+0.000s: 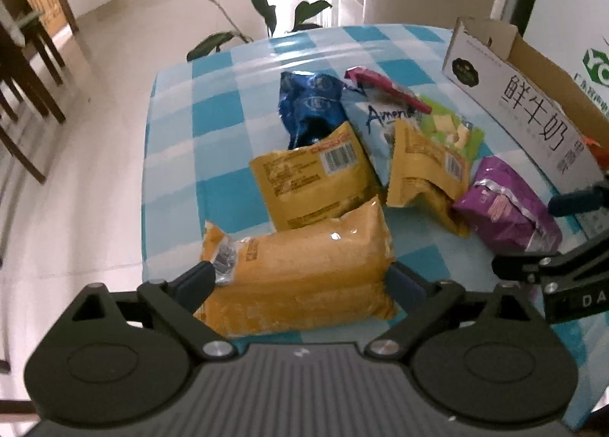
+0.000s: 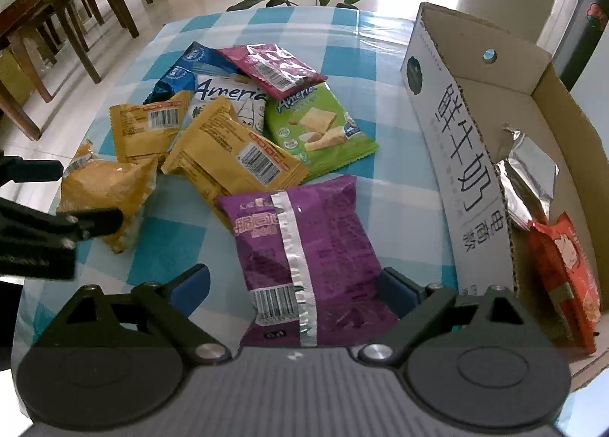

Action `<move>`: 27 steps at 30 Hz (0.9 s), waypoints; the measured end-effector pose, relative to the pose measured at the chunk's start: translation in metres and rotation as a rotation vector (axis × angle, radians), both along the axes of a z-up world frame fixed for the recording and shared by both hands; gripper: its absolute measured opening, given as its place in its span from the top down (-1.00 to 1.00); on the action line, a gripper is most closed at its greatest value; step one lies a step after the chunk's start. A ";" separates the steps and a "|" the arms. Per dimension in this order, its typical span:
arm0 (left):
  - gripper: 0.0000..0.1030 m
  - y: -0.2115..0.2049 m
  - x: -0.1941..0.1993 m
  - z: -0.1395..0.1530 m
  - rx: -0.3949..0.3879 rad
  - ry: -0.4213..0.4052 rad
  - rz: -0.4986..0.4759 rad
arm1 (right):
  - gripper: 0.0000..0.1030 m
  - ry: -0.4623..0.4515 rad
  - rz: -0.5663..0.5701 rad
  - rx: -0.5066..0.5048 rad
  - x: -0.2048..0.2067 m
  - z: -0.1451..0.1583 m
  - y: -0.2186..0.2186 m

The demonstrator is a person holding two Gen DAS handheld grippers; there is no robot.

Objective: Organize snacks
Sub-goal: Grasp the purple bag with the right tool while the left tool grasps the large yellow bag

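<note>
Two grabs lined up: my left gripper [image 1: 300, 277] straddles the near yellow packet [image 1: 304, 269], my right gripper [image 2: 293, 285] the purple packet [image 2: 304, 247] just beside the cardboard box [image 2: 456, 155], jaws wide on both. I should squeeze gently so neither crushes.

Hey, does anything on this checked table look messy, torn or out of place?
The snack packets lie in a loose overlapping heap on the blue-checked tablecloth, not in the cardboard box. A crumpled, seemingly opened silver foil wrapper sits inside the box.
</note>
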State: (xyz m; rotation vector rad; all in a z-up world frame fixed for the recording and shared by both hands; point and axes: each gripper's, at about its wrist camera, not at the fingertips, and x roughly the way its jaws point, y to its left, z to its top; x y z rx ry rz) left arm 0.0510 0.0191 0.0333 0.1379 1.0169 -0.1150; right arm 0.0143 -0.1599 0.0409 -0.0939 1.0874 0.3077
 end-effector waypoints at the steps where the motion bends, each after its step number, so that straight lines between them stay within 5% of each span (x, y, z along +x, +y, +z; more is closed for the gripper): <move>1: -0.91 -0.002 0.001 -0.002 0.008 0.002 -0.004 | -0.91 0.001 -0.003 -0.003 0.000 -0.001 0.001; 8: -1.00 0.002 0.009 -0.012 -0.023 -0.017 0.042 | -0.91 0.010 -0.029 -0.029 0.002 -0.006 -0.001; 17: -0.84 0.008 0.001 -0.010 -0.060 -0.045 0.046 | -0.42 0.003 -0.043 -0.034 0.001 -0.006 -0.006; 27: -0.72 0.020 -0.016 0.000 -0.113 -0.057 0.088 | -0.40 -0.031 -0.034 0.028 -0.004 0.010 -0.005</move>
